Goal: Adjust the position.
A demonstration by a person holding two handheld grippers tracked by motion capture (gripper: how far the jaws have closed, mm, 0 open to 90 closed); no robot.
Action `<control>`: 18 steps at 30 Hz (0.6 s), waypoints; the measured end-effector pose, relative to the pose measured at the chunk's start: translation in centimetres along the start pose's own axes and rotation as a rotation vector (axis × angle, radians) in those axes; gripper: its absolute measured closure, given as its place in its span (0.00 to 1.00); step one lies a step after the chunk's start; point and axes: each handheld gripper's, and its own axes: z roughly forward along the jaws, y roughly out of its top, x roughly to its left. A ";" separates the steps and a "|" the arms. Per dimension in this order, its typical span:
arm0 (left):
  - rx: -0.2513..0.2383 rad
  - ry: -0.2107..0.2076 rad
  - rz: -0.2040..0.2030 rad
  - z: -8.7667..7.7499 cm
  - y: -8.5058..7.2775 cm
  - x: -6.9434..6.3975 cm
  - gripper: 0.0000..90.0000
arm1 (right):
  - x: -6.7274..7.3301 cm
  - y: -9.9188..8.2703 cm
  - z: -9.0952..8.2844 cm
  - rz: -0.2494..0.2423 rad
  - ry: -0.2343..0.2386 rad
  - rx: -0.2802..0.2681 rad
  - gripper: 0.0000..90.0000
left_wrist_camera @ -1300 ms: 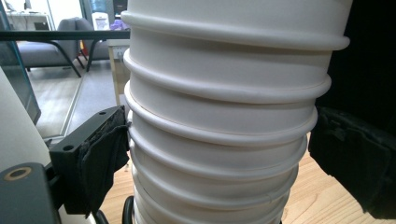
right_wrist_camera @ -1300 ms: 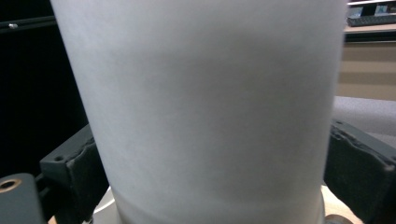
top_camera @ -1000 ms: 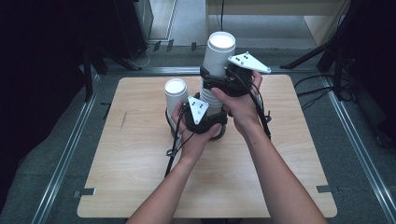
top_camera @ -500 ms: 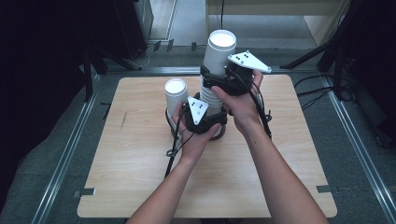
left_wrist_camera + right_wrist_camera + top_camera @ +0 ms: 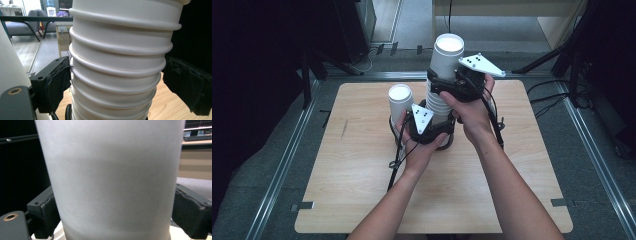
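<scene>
A tall stack of white paper cups [image 5: 438, 106] stands in the middle of the wooden table [image 5: 357, 195]. My left gripper [image 5: 439, 119] grips its lower part; in the left gripper view the ribbed rims [image 5: 117, 75] sit between both black pads [image 5: 56, 86]. Its jaws have just been closing on the stack. My right gripper [image 5: 443, 84] is higher up, shut on the top cup [image 5: 446, 55], whose smooth wall [image 5: 112, 182] sits between its pads [image 5: 46, 216]. Its jaws have just eased open a little with the cup still between them.
A single white cup [image 5: 400, 100] stands upright just left of the stack, beside my left hand. Cables [image 5: 394, 165] trail from the grippers across the table. Metal rails [image 5: 282, 165] and dark stands border the table.
</scene>
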 end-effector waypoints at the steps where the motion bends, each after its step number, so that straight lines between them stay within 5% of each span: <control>1: -0.003 0.000 -0.001 0.0 0.0 0.0 0.09 | 0.1 0.0 -0.1 -0.009 0.002 -0.003 0.13; 18: 0.000 0.003 -0.008 0.0 0.0 -0.1 0.09 | 0.3 0.5 -0.2 -0.013 -0.009 -0.020 0.13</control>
